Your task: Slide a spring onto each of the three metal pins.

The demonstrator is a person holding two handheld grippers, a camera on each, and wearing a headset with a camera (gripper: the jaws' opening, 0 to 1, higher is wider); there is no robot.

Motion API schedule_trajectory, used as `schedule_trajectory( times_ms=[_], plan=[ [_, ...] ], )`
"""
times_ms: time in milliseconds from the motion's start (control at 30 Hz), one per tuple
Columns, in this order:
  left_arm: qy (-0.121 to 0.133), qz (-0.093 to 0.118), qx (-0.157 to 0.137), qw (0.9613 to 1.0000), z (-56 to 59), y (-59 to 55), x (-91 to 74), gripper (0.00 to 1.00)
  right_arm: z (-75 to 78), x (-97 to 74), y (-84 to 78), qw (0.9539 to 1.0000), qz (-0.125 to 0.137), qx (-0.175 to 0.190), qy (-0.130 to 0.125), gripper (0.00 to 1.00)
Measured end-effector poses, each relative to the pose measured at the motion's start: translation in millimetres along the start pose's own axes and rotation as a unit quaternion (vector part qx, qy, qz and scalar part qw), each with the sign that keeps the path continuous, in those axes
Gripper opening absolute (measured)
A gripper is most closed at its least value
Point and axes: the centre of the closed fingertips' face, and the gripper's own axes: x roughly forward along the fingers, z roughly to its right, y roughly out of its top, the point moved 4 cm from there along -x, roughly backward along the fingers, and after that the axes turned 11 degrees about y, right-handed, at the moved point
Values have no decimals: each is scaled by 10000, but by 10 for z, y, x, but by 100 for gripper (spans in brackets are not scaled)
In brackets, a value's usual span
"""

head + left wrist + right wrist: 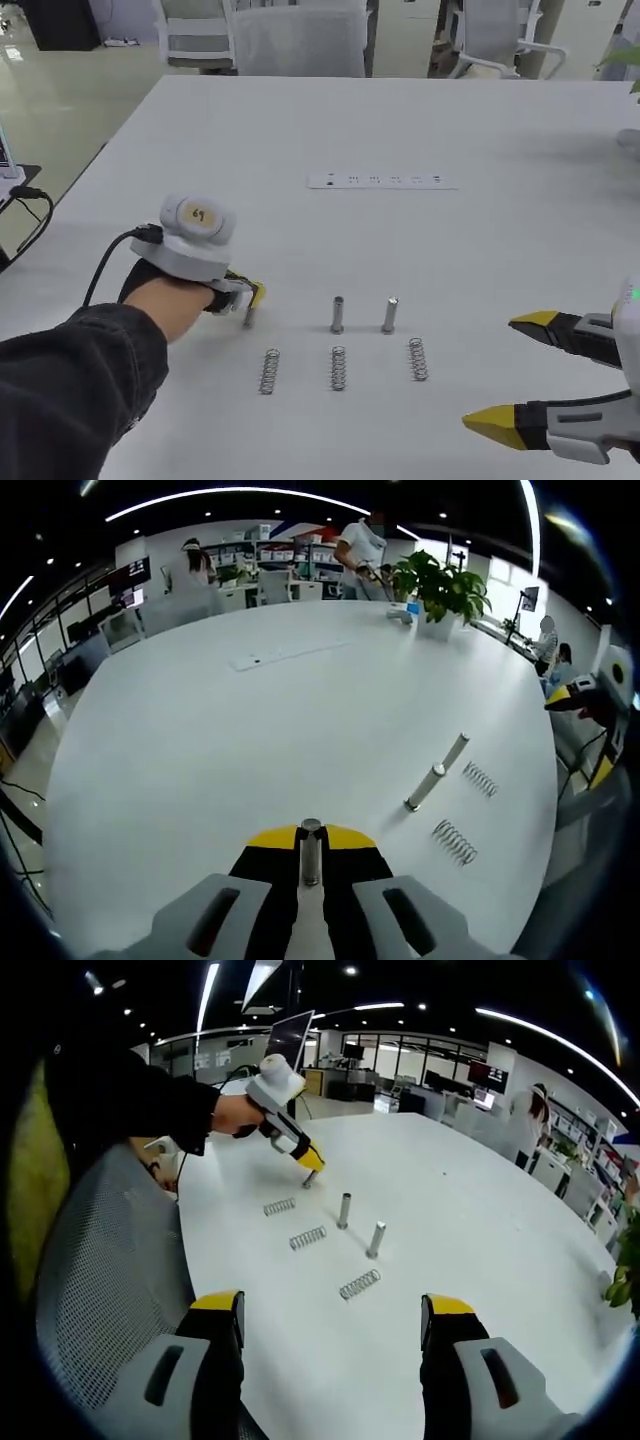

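Left gripper (311,834) pinching pin (311,862) upright; right gripper (330,1310) spread, empty. Next, likely: grasp spring (359,1284) just ahead of right jaws, thread onto pin.

Count on the surface (480,130): metal pins (248,318) (337,314) (389,315), three; springs (269,371) (338,368) (417,359), three; power strip (383,181), one. Grippers, two: left gripper (252,298), right gripper (490,372).

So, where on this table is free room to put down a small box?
The broad bare table between the power strip and the pins is free, also beyond the strip. Crowded: the pins and springs, with the left tongs on one pin and the right tongs beside.
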Motion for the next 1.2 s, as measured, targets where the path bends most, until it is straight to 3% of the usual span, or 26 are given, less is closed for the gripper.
schedule_trajectory(
  times_ms=[467, 767, 1200],
  plan=[
    [-65, 95, -210, 9997, 14, -51, -82, 0, -27, 32, 40, 10000, -25, -70, 51, 71],
    [-123, 103, -150, 9998, 79, -52, -92, 0, -35, 24, 32, 9999, -44, -79, 57, 71],
    [-190, 157, -40, 9997, 82, -56, -79, 0, -50, 16, 26, 9999, -53, -82, 66, 70]
  ],
)
